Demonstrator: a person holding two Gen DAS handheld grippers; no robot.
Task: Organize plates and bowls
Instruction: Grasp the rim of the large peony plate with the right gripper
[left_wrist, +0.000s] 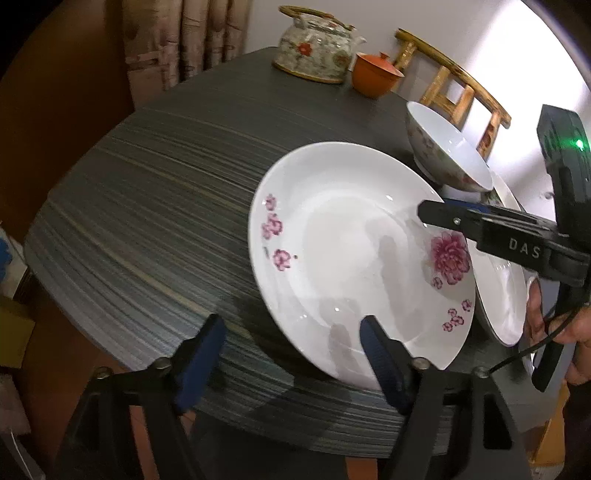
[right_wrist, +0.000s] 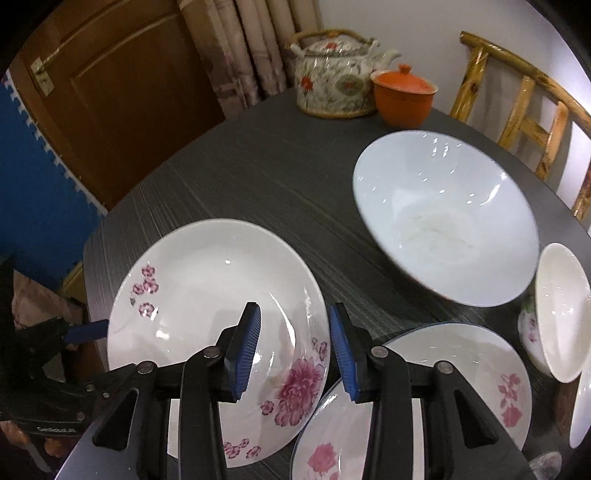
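A white plate with pink flowers (left_wrist: 351, 251) (right_wrist: 207, 317) lies tilted on the dark table, its right edge resting on a second flowered plate (left_wrist: 498, 295) (right_wrist: 443, 387). My left gripper (left_wrist: 291, 332) is open, its right finger over the plate's near rim. My right gripper (right_wrist: 295, 343) is open, astride the plate's right rim; it shows from the side in the left wrist view (left_wrist: 443, 218). A large white bowl (right_wrist: 447, 218) and a small flowered bowl (right_wrist: 557, 314) stand further right.
A flowered teapot (right_wrist: 332, 77) and an orange lidded cup (right_wrist: 402, 96) stand at the table's far edge (left_wrist: 229, 59). A wooden chair (right_wrist: 524, 110) is behind the table on the right. A brown door and curtain are on the left.
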